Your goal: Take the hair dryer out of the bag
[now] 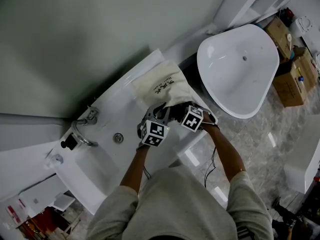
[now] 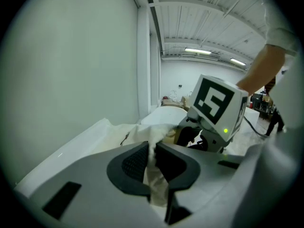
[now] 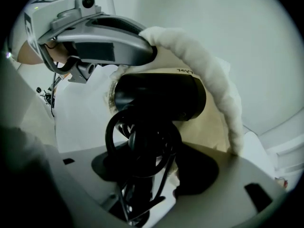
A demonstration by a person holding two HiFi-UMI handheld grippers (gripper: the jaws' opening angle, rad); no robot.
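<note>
**Tongs on bag and dryer at the counter**

Left tongs [image 2: 151,158] were seen pinched shut on a fold of the cloth bag [image 1: 162,86], which was laid on the white counter [image 1: 122,101] at the middle of the head view. Right tongs [image 3: 152,170] were held apart around the handle [image 3: 142,144] of the black hair dryer [image 3: 161,99]. Its body was lodged in the bag's mouth at the centre of the right gripper view, and no firm press on it could be made out.

The dryer was judged stiff, smooth and fairly heavy, best taken by the handle. The cord [image 3: 116,132] wound there was thought likely to slip or to snag on the limp cloth.

A tap [image 1: 85,129] was seen at the counter's lower left, well apart, and a loose basin [image 1: 240,69] at upper right. Neither was judged to be in the way.
</note>
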